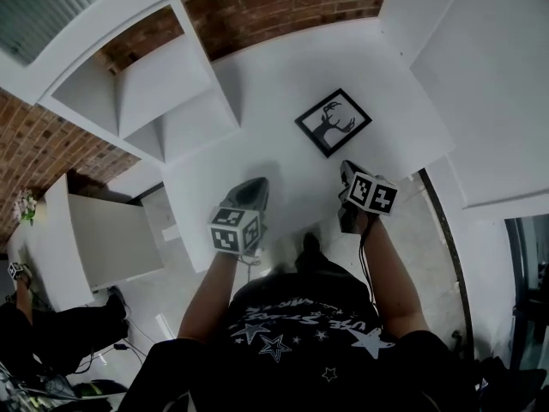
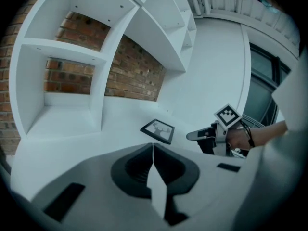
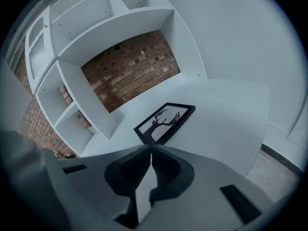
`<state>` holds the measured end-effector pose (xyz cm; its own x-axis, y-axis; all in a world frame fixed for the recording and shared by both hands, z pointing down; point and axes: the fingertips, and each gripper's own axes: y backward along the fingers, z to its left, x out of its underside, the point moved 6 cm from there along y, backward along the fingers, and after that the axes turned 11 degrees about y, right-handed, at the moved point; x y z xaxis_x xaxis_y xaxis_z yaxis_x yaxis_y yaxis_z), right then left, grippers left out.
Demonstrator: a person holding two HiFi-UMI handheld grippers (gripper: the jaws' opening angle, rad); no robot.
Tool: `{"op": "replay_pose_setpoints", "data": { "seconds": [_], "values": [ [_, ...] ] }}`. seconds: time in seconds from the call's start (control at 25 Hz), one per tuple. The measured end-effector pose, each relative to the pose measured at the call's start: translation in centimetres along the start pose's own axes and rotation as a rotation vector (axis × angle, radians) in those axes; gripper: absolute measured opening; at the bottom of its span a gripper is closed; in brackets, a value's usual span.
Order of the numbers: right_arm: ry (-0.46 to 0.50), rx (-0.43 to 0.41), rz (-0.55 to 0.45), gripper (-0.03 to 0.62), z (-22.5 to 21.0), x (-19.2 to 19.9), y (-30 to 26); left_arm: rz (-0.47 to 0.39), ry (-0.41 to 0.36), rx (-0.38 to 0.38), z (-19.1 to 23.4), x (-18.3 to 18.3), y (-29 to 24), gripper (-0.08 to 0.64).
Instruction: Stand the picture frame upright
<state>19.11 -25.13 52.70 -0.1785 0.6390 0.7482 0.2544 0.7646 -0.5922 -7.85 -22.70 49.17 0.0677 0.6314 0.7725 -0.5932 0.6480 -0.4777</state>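
Note:
A black picture frame (image 1: 334,122) with a dark tree-like drawing lies flat, face up, on the white desk (image 1: 257,101). It also shows in the left gripper view as the frame (image 2: 158,130) and in the right gripper view as the frame (image 3: 165,122). My left gripper (image 1: 256,184) hovers over the desk's near edge, left of the frame, shut and empty. My right gripper (image 1: 346,169) sits just short of the frame's near corner, also shut with nothing in it. From the left gripper view the right gripper (image 2: 190,135) appears to the right of the frame.
White shelving cubbies (image 1: 141,93) stand at the desk's left, against a brick wall (image 1: 274,3). A white wall panel (image 1: 489,84) borders the right. A low white cabinet (image 1: 94,239) stands on the floor at the left. The person's body fills the bottom of the head view.

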Motion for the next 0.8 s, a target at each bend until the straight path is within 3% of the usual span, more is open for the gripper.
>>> {"op": "replay_pose_setpoints", "data": {
  "seconds": [0.32,0.44,0.48,0.8],
  "values": [
    [-0.024,-0.014,0.077,0.023,-2.3,-1.8,-4.3,-0.006,0.003,-0.035,-0.4,-1.9,-3.2,0.018],
    [-0.047,-0.023,0.101,0.131,-2.8,-2.5,-6.0,-0.012,0.008,-0.05,-0.5,-2.2,-3.9,0.018],
    [-0.047,-0.017,0.108,0.138,-3.0,-2.7,-6.5,-0.014,0.01,-0.054,-0.5,-2.2,-4.1,0.018],
    [0.112,0.079,0.2,0.195,-3.2,-3.5,-9.0,-0.031,0.034,-0.1,-0.1,-2.3,-4.3,0.018]
  ]
}}
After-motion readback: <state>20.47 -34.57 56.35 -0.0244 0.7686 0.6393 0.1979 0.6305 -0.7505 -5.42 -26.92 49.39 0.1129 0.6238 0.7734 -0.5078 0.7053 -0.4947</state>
